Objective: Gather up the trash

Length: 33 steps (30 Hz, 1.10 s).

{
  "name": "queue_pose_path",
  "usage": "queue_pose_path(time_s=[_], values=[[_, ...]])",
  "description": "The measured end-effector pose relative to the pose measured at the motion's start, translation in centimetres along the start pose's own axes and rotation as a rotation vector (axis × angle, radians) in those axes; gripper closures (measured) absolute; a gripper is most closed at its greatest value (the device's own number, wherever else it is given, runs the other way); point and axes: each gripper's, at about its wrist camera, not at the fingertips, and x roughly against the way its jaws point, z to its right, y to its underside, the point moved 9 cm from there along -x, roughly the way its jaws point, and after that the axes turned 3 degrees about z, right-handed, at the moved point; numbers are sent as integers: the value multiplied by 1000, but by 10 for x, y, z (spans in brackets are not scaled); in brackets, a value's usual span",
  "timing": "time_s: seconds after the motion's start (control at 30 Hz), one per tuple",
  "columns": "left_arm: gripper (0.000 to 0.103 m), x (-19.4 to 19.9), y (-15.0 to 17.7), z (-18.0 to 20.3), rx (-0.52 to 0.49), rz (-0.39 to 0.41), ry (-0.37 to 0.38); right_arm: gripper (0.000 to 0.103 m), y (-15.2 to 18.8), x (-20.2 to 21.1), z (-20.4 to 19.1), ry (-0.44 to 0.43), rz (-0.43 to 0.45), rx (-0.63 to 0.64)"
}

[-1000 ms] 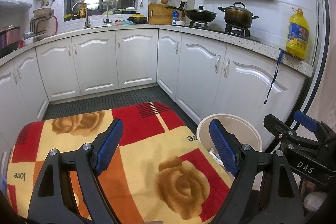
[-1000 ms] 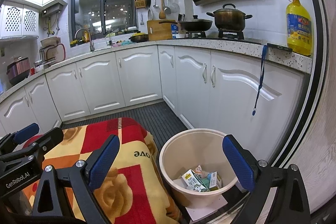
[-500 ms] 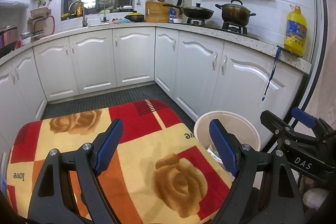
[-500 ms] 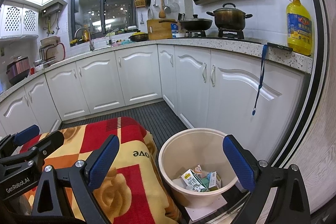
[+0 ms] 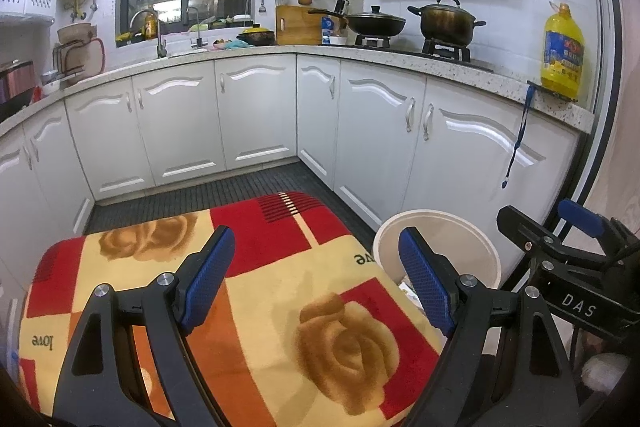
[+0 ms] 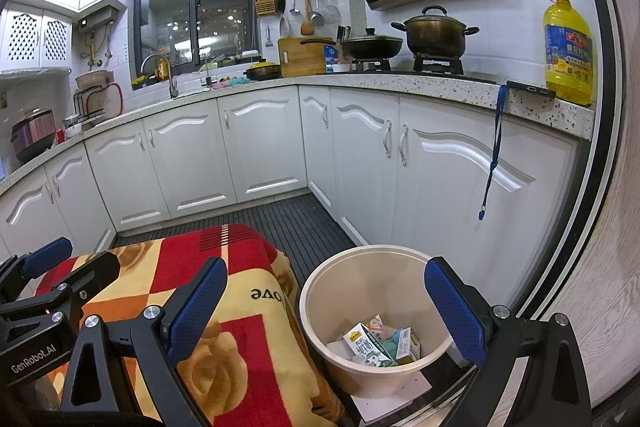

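Both grippers hang above a low surface draped in a red, orange and cream rose-patterned blanket [image 5: 280, 291], and both have their jaws spread wide with nothing between them. The left gripper [image 5: 316, 279] sits over the middle of the blanket; the right gripper [image 6: 326, 311] is just beside it, straddling the blanket's edge and the cream trash bin [image 6: 320, 291] that stands on the floor against the blanket's right side. The trash lies at the bottom of that bin, below the right jaws and nearer the right-hand pad: a milk carton [image 6: 366, 345] lying on its side among a few smaller packets [image 6: 406, 341]. From the left gripper only the bin's rim [image 5: 476, 231] shows, past its right pad. White cabinets [image 6: 256, 143] and a speckled worktop [image 6: 400, 81] run behind, carrying a yellow oil bottle [image 6: 568, 51]
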Motion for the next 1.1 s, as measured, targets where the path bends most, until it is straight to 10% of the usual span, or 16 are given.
queue_pose_path(time_s=[1.1], values=[[19, -5, 6, -1, 3, -14, -4, 5, 4, -6, 5, -4, -24, -4]])
